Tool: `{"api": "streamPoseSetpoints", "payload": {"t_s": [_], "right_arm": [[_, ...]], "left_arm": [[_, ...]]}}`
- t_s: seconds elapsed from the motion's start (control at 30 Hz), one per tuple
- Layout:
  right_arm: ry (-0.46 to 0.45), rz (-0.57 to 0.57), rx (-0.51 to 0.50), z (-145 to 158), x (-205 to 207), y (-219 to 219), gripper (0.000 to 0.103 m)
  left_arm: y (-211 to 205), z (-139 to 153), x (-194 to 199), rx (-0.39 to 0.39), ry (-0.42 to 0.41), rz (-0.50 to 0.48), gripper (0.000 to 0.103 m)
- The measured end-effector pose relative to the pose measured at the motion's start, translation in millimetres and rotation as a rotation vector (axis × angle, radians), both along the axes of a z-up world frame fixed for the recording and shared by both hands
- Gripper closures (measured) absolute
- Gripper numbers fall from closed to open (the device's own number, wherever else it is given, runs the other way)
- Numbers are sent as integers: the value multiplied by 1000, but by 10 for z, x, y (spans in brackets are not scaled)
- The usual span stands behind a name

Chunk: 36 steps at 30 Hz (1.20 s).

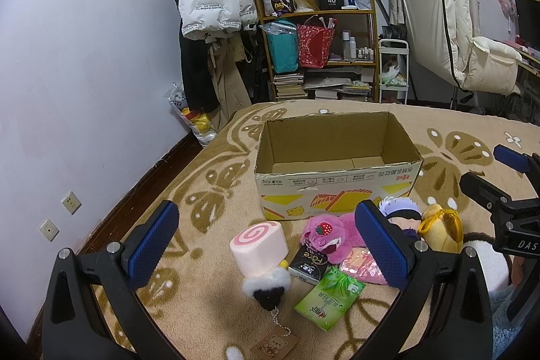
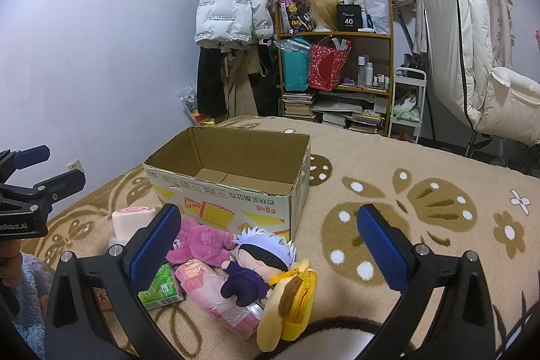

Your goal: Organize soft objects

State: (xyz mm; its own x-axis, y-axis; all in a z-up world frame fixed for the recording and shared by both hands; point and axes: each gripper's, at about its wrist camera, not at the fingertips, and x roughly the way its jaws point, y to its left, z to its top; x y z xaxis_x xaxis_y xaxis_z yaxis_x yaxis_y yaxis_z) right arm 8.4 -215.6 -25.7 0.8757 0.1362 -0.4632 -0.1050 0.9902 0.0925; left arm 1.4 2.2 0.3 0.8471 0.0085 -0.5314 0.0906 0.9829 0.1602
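Note:
An open cardboard box (image 1: 337,188) (image 2: 236,191) stands on the patterned blanket. In front of it lie soft toys: a pink swirl roll (image 1: 258,247) (image 2: 133,218), a pink plush (image 1: 332,235) (image 2: 199,242), a white-haired doll (image 2: 260,262) (image 1: 401,213), a yellow plush pouch (image 2: 290,302) (image 1: 440,231) and a black-and-white pompom charm (image 1: 266,285). My left gripper (image 1: 266,245) is open above the roll and plush. My right gripper (image 2: 270,248) is open above the doll; it also shows at the right edge of the left wrist view (image 1: 496,174).
A green tissue pack (image 1: 329,297) (image 2: 160,287), a black card box (image 1: 308,262) and a pink plastic packet (image 2: 222,299) lie among the toys. A wall (image 1: 84,73) is left. A shelf (image 1: 317,39), hung coats (image 1: 212,5) and a cream chair (image 1: 465,32) stand behind the bed.

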Motion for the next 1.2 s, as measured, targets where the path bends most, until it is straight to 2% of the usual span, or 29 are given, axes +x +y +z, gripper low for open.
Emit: {"api": "streamPoseSetpoints", "payload": {"t_s": [0.43, 0.7, 0.8, 1.07, 1.2], "right_arm": [[5, -1, -1, 4, -10, 44, 0], [14, 2, 0, 5, -8, 81, 0], [19, 4, 1, -95, 22, -15, 0], [42, 0, -1, -118, 66, -31, 0], [67, -5, 13, -148, 133, -49, 0]], "left_arm": [[25, -40, -18, -3, 4, 10, 0], [62, -87, 40, -4, 37, 20, 0], [78, -97, 80, -11, 65, 12, 0], [103, -232, 317, 1, 178, 3, 0], [46, -350, 427, 57, 210, 0, 0]]}}
